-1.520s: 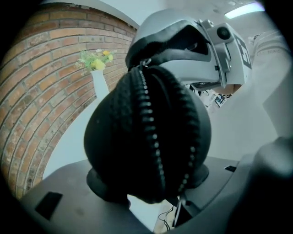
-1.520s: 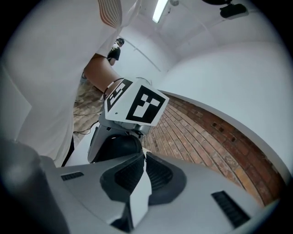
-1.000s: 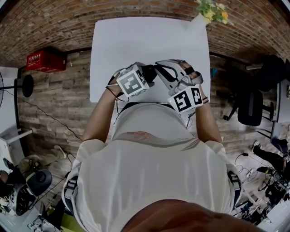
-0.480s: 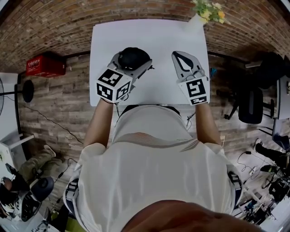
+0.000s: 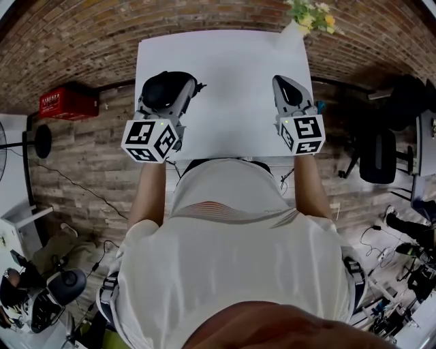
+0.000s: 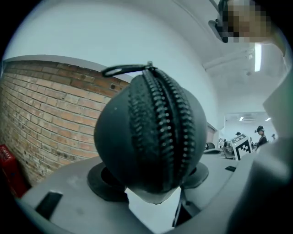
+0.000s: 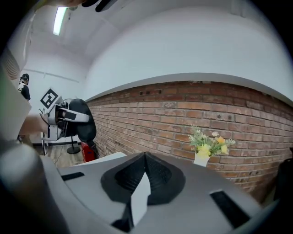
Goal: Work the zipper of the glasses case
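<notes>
The black glasses case [image 5: 165, 90] sits between the jaws of my left gripper [image 5: 172, 87], held above the left side of the white table [image 5: 228, 61]. In the left gripper view the case [image 6: 153, 132] fills the middle, its closed zipper [image 6: 165, 128] running up the front to a pull tab [image 6: 122, 70] at the top. The left gripper [image 6: 153, 182] grips the case's sides with both pads. My right gripper [image 5: 286, 85] hovers over the table's right side, shut and empty, its tips meeting [image 7: 145, 157]. The two grippers are well apart.
A vase of yellow flowers [image 5: 312, 15] stands at the table's far right corner, also seen ahead of the right gripper as the vase [image 7: 207, 147]. A red crate [image 5: 68, 95] sits on the floor to the left and a black chair [image 5: 377, 160] to the right. A brick wall lies beyond.
Both grippers moved apart, from close together before the body out over the table. The left one carried the case to the left and rolled; the right one swung right, away from the case.
</notes>
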